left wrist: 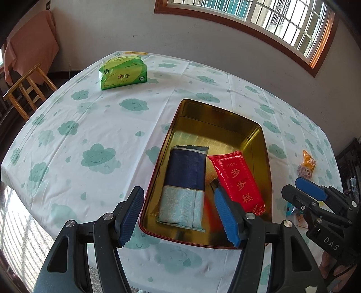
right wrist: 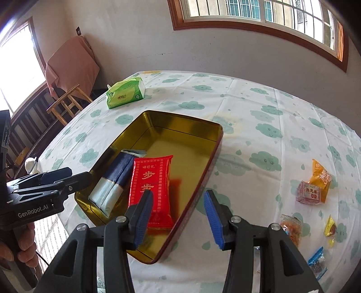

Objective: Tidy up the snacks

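A gold tin box [left wrist: 227, 126] [right wrist: 180, 126] sits on the cloud-print tablecloth. Inside lie a navy-and-pale-blue packet [left wrist: 185, 189] [right wrist: 112, 180] and a red packet with gold characters [left wrist: 237, 180] [right wrist: 153, 180]. My left gripper [left wrist: 180, 214] is open and empty above the tin's near end, over the navy packet. My right gripper [right wrist: 178, 218] is open and empty over the tin's near right rim; it also shows in the left wrist view [left wrist: 300, 191]. Loose snacks lie on the cloth at the right: an orange wrapper [right wrist: 320, 175], a pink packet [right wrist: 308, 192] and several small candies [right wrist: 293, 227].
A green tissue pack [left wrist: 123, 73] [right wrist: 125, 94] lies at the table's far left. A wooden stool [left wrist: 24, 90] [right wrist: 67, 101] and a pink-draped piece of furniture [right wrist: 72, 65] stand beyond the table's left edge. A wall with a window [right wrist: 259, 13] is behind.
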Motion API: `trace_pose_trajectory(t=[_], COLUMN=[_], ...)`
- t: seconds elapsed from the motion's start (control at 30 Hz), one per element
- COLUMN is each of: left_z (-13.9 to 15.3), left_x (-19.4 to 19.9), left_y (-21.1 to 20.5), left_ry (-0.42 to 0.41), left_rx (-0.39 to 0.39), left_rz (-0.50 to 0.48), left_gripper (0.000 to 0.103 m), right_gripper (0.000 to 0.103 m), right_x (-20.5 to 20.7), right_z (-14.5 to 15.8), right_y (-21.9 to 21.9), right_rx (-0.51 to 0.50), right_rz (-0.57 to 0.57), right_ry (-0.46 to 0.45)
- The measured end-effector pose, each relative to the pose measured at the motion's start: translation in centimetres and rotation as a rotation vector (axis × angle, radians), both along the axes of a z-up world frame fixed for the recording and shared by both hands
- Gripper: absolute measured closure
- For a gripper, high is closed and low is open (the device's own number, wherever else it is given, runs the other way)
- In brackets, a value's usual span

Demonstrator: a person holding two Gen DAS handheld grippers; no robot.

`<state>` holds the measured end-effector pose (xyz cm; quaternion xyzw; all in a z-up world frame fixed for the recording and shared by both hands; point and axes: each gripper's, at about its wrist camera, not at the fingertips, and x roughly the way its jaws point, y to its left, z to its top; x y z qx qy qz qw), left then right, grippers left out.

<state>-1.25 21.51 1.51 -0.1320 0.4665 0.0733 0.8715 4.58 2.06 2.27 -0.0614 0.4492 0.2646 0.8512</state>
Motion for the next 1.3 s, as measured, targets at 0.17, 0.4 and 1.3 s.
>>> trace_pose_trajectory(t=[0.17,0.4,1.3], left_z=[0.3,-0.3,-4.2], left_x=[0.6,1.6,3.9], left_y=[-3.1,-8.0,-21.3], left_ry=[-0.007,0.009,0.053], left_rx=[0.006,0.025,0.151], left_rz=[-0.075,-0.188,-0.514], left_gripper=[0.042,0.042,0.038], right_gripper=[0.055,0.055,0.075], right_x=[0.0,0.1,0.3], right_z=[0.3,-1.0,-7.4], right_y=[-6.0,-16.0,-23.2], right_rx=[-0.028,-0.119,-0.178], right_rz=[-0.077,-0.193,-0.145], right_ry=[-0.001,0.016,0.110])
